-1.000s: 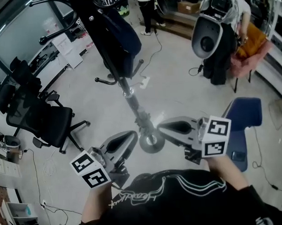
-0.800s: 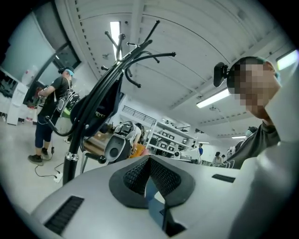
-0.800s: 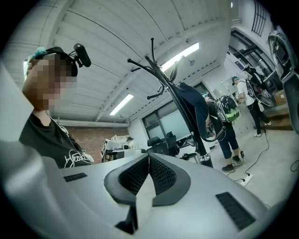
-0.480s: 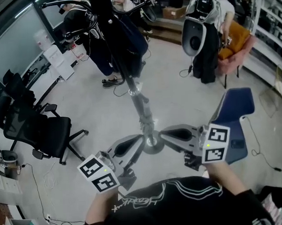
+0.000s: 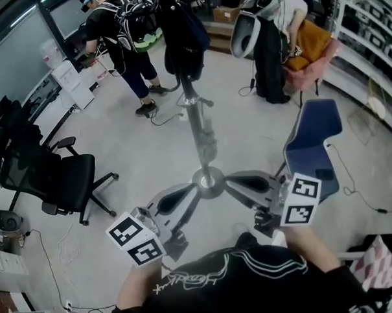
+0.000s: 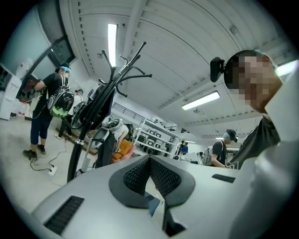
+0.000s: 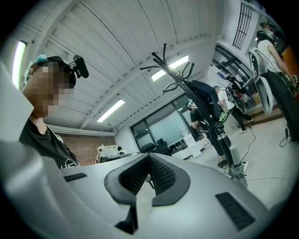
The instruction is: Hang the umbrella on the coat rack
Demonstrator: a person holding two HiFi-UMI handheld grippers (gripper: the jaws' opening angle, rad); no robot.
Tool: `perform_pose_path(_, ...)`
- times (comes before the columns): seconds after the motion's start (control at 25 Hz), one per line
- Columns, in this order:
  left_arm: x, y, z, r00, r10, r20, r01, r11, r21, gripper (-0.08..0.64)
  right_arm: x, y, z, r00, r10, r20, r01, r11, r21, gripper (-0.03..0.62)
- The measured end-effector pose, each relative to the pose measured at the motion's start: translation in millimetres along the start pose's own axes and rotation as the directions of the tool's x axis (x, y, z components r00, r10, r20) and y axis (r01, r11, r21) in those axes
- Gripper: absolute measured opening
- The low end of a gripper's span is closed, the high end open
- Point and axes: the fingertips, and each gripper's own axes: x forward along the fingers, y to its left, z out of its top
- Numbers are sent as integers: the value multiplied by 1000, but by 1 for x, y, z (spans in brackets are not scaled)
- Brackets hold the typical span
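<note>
1. Two tools point level and away from the person. The left tool point(image 5: 186, 189) and the right tool point(image 5: 231, 179) lie on either side of the coat rack's round base point(image 5: 208, 180) as the head view shows them.
2. Both tools have their ribbed pads pressed together with nothing between them. This shows in the left gripper view point(image 6: 149, 159) and in the right gripper view point(image 7: 149, 157).
3. Each marker cube sits at the rear of its tool, close to the person's chest. The left forearm point(image 5: 138, 283) and the right forearm point(image 5: 311, 239) reach forward from the dark shirt.
4. The coat rack point(image 5: 198, 123) stands alone on the pale floor point(image 5: 140, 145), with open floor all round its base.
5. A dark umbrella point(image 6: 96, 109) hangs from the rack's upper hooks and lies along the pole, among other dark items.
6. Left of the rack the room is bounded by a black office chair point(image 5: 57, 175) and, behind it, a glass wall.
7. To the right a blue chair point(image 5: 315, 141) stands near the right tool, with shelving point(image 5: 372, 38) beyond it.
8. At the back, one person point(image 5: 122, 36) stands near the top of the rack, and another bends over a pink chair point(image 5: 316, 53).
9. Cables trail across the floor behind the rack and beside the blue chair.
</note>
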Motion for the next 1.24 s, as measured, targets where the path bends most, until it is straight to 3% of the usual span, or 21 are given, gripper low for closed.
perform_pose_path(0.24, -17, -29, -8, 999, -43, -7, 43, 999, -3, -3, -11, 35, -8, 999, -33, 8, 33, 999, -25, 12)
perform_pose_path(0.56, -30, -57, -12, 997, -67, -28, 68, 996, 56, -2, -20, 63, -10, 997, -76, 17, 77, 996, -49, 12)
perform_pose_path(1.24, -51, -68, -17, 996, -76, -39, 79, 995, 60, -2, -22, 87, -21, 994, -110, 15, 110, 992, -56, 12)
